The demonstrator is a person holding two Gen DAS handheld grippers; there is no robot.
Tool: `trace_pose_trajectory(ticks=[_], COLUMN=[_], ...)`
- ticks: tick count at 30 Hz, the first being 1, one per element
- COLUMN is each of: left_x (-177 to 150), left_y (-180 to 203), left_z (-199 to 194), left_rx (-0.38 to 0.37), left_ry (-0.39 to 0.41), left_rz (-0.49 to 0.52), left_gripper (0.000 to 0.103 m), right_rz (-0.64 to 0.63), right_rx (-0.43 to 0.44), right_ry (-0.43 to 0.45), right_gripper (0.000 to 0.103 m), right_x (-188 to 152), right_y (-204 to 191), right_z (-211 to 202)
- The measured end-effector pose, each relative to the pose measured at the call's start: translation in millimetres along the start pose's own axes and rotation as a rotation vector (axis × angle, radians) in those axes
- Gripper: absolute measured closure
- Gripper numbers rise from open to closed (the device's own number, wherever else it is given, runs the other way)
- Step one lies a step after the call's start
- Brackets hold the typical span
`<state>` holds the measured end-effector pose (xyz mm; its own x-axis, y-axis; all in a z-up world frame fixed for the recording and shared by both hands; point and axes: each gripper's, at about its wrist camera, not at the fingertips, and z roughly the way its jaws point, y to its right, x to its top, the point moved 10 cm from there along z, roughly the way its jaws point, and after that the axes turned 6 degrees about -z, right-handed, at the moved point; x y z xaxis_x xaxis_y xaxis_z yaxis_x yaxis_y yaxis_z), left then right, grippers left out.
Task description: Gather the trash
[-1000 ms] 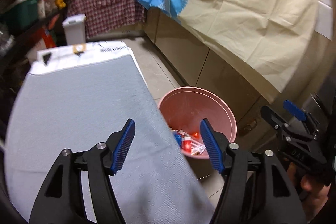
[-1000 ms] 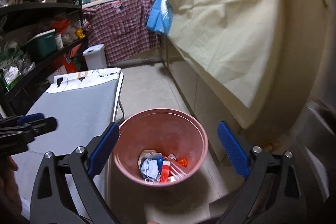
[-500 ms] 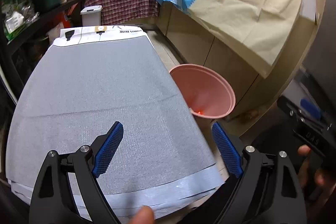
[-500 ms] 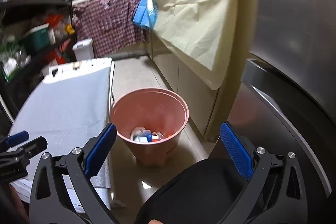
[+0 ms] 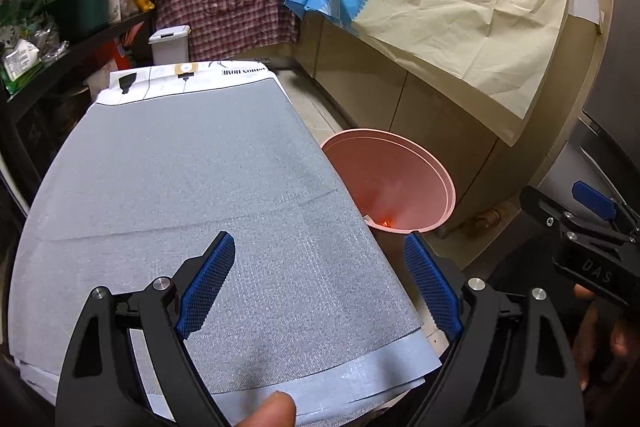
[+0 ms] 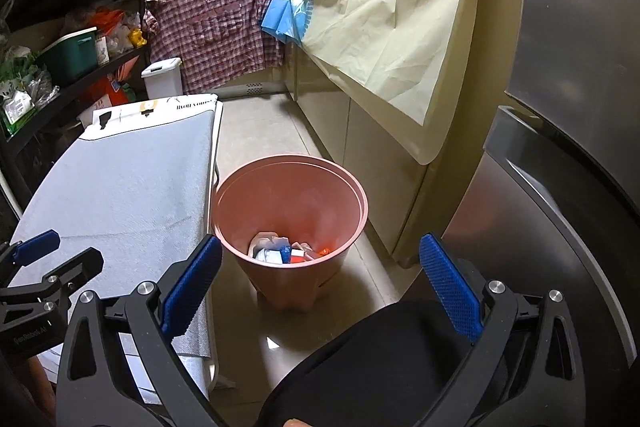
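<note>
Trash (image 6: 289,251) sits at the bottom of the pink bin (image 6: 240,203): crumpled paper, a blue scrap, red/white wrappers, all loose. Looks light, soft, crushable; I'd pinch a raised fold or wrapper edge, not the flat face, since film may slip. The bin stands on the floor just beside the grey-covered worktop (image 5: 168,187), w/ the cabinets on the bin's far side. Left tool (image 5: 320,287) hangs over the worktop's near edge, beside the bin, jaws just opened, spread wide, nothing btwn them. Right tool (image 6: 316,287) points at the bin from the near side, also spread, empty. No trash visible on the worktop.
</note>
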<state>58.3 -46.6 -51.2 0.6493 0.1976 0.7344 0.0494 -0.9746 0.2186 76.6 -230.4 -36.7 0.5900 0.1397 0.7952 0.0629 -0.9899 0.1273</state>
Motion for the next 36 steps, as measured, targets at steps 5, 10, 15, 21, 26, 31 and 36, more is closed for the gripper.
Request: trace_pose_trajectory(ticks=[5,10,15,21,26,31,36], left_x=[-0.2,1.0,0.9,2.5,2.5,2.3,1.5], left_y=[1.3,2.6,2.5,0.5,0.5,0.4,0.0], left_z=[0.6,-0.9,-1.6,-3.0,-2.7,-2.2,-0.6], left_rx=[-0.005,-0.012,-0.016,-0.018,-0.019,-0.016,-0.018], left_ry=[-0.003,0.003,0.003,0.008,0.009,0.007,0.001], left_rz=[0.0,-0.001,-0.007,-0.011,-0.013,-0.019,-0.026], left_gripper=[0.019,0.019,0.019,0.019,0.019,0.019,0.019], right_rz=[0.007,0.002,-0.003,-0.005,-0.008,-0.007,-0.009], right_rx=[0.001,0.001,-0.002,-0.003,-0.003,-0.003,-0.004], right_ry=[0.003,0.004,0.004,0.005,0.005,0.005,0.005], right_gripper=[0.006,0.006,0.006,0.006,0.006,0.006,0.006], right_x=[0.2,0.1,0.4,0.7,0.9,0.9,0.9], right_y=[1.6,1.3,-0.3,-1.8,-2.8,-3.0,-3.1], right_z=[0.3,0.3,-0.1,-0.4,-0.3,-0.4,-0.5])
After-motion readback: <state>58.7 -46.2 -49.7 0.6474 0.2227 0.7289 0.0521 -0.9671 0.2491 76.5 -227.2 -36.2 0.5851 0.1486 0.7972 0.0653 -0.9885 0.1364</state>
